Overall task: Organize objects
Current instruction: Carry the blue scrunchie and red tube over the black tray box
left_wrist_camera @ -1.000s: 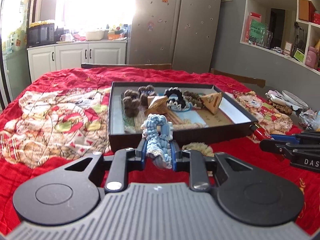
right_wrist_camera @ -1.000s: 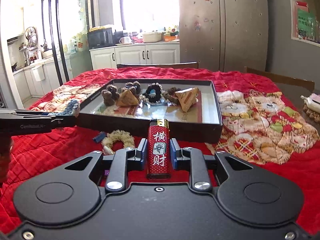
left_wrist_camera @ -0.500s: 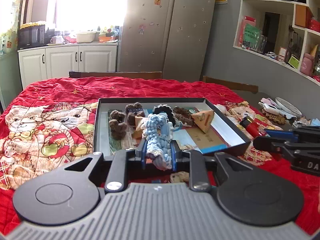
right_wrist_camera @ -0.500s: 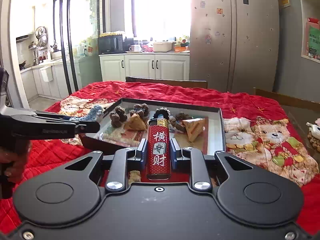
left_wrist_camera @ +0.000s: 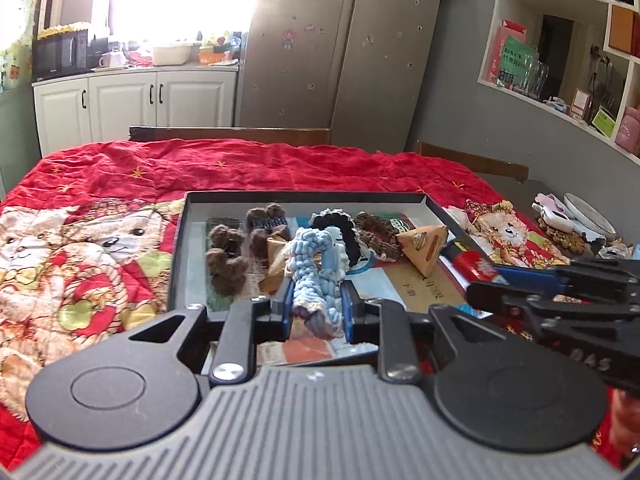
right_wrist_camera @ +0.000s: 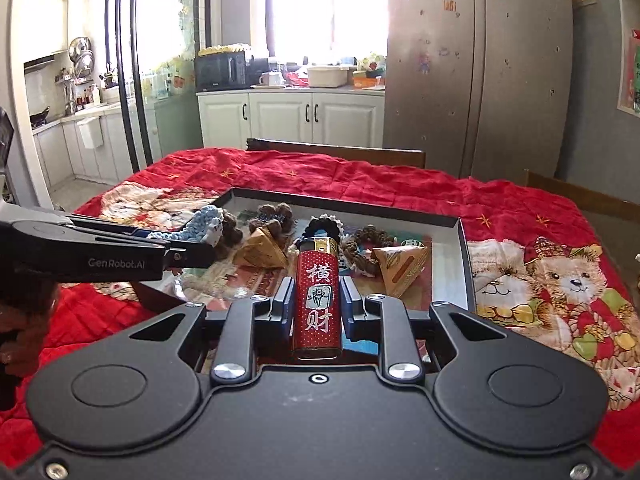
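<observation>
While its jaws pinch a pale blue knitted scrunchie [left_wrist_camera: 312, 276], the left gripper [left_wrist_camera: 316, 308] hangs over the near edge of the black tray [left_wrist_camera: 178, 248] on a red teddy-bear quilt [left_wrist_camera: 80, 264]; a second ago the tray lay farther off. At right, the right gripper [left_wrist_camera: 496, 276] reads "DAS".

Seen from the right wrist, the right gripper [right_wrist_camera: 316, 304] clamps a red lighter [right_wrist_camera: 317, 300] printed "橫財", now above the tray's [right_wrist_camera: 466, 264] near end instead of short of it. At left, the left gripper [right_wrist_camera: 200, 246] is marked "GenRobot.AI".
</observation>
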Available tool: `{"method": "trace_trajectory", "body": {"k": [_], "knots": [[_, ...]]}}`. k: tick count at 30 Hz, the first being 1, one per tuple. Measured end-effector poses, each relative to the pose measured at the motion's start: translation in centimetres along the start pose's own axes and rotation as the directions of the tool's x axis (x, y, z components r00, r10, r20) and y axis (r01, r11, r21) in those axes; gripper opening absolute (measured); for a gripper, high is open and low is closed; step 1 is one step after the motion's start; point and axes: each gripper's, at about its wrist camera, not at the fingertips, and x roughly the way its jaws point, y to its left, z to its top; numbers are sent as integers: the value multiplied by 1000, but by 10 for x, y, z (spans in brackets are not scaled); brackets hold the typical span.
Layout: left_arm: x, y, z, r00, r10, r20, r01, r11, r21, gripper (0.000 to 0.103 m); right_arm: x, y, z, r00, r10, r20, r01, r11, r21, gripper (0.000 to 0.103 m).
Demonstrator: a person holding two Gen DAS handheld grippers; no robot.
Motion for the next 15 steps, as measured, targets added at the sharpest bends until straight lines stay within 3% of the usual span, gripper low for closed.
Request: {"method": "trace_trajectory", "body": {"k": [15], "knots": [[49, -15, 0, 999, 10, -53, -9, 1000, 15, 27, 61, -20, 3, 998, -34, -49, 36, 998, 52, 23]]}}
